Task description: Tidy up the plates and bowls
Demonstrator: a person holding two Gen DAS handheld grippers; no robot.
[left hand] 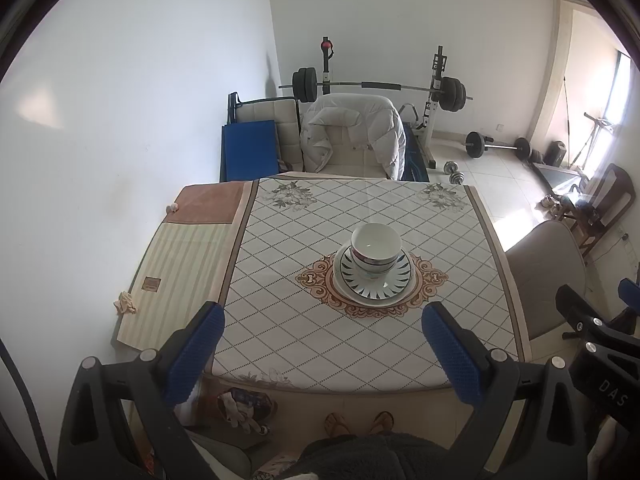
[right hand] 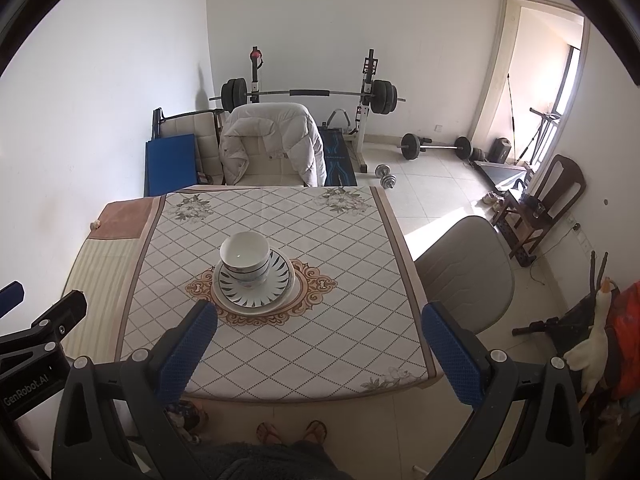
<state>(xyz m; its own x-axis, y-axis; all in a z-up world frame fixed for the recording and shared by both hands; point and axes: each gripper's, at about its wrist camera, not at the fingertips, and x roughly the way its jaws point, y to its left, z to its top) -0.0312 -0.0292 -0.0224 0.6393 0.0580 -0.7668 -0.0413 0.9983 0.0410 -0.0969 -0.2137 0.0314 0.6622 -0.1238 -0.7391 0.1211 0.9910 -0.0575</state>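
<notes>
A stack of white bowls stands on a stack of plates; the top plate has a dark leaf pattern. The stack sits on the orange medallion in the middle of the table's diamond-patterned cloth. My left gripper is open and empty, held above the table's near edge, well short of the stack. My right gripper is open and empty, also above the near edge, to the right of the stack.
A chair draped with a white jacket stands at the far side. A grey chair stands at the right. A striped mat lies on the table's left. Gym weights line the back wall.
</notes>
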